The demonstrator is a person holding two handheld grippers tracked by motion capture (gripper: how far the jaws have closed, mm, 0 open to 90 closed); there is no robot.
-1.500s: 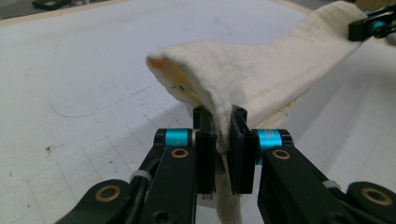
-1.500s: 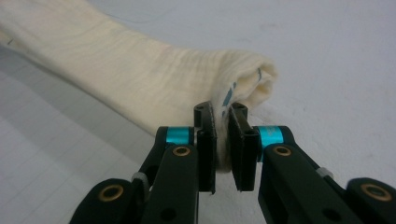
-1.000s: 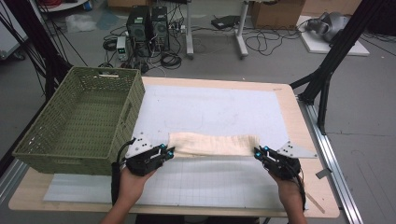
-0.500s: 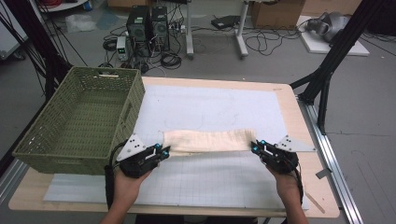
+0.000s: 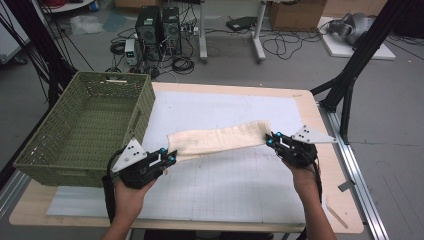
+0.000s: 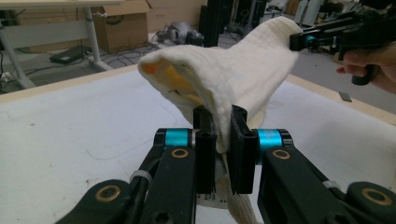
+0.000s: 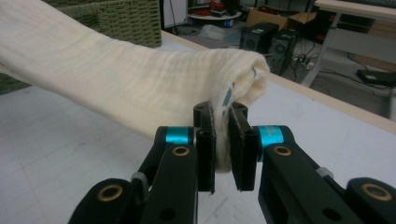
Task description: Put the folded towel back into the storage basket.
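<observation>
A person stands at a wooden table (image 5: 320, 125) topped with a white gridded mat (image 5: 240, 180), a gripper in each hand. A long, folded cream cloth (image 5: 220, 140) hangs stretched between the two tools, lifted just off the mat and lying right of a green woven basket (image 5: 85, 130) at the table's left edge. The left gripper (image 5: 169, 159) is clamped on the cloth's end nearest the basket; the left gripper view shows the fabric pinched between the black jaws, its fold gaping open above them. The right gripper (image 5: 270, 140) is clamped on the far end, well away from the basket. The likely risk is a slip: each grip holds only a thin edge, so pulling the cloth taut could drag it free, or the loose fold could fall open and sag.
</observation>
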